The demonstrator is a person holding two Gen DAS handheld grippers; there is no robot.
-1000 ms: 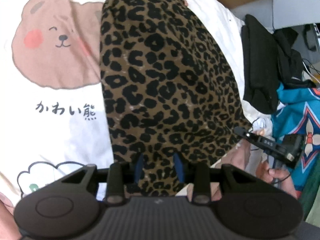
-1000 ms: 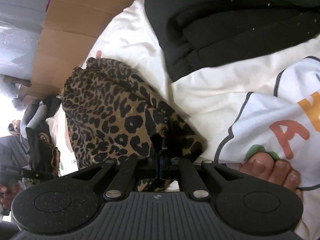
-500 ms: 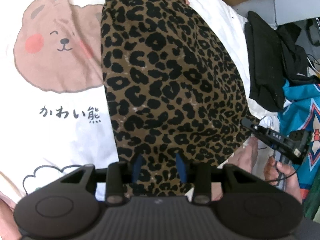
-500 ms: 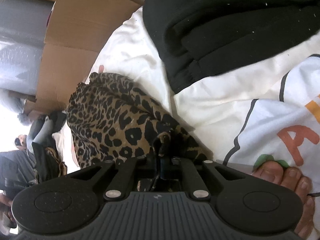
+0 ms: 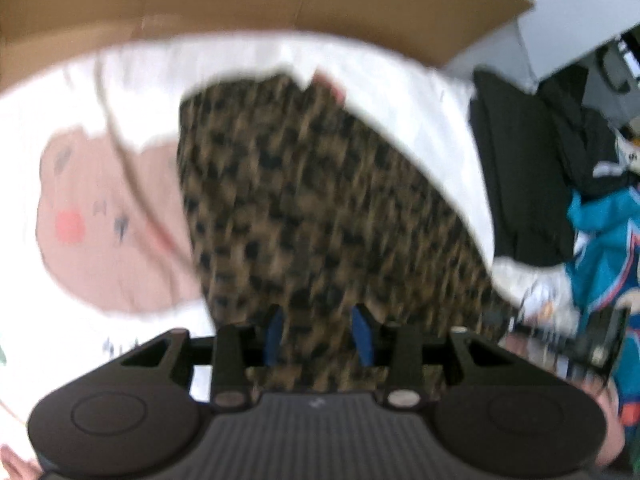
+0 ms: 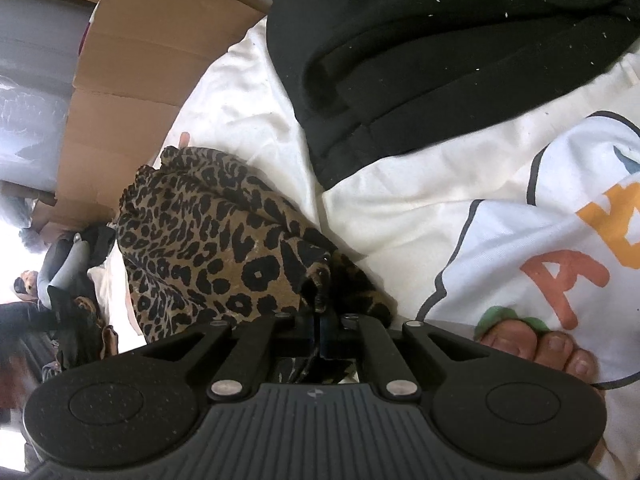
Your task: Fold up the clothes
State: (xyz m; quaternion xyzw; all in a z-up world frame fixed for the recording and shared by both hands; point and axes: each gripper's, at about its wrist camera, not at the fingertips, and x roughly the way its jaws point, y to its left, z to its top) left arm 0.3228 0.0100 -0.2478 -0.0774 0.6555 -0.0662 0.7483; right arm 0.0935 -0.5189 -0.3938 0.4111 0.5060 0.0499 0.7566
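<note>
Lying on the white printed sheet (image 6: pixel 400 208), the leopard-print garment (image 6: pixel 208 240) ran from the right gripper (image 6: pixel 320 332) toward ten o'clock in the right wrist view, with a black garment (image 6: pixel 440 60) at twelve to one o'clock and cardboard (image 6: pixel 132 64) at eleven. The right gripper was clenched on a bunched corner of that garment. In the blurred left wrist view the left gripper (image 5: pixel 318 334) stood released, its blue-padded fingers (image 5: pixel 274 330) spread with the leopard cloth between them, stretching toward twelve o'clock.
</note>
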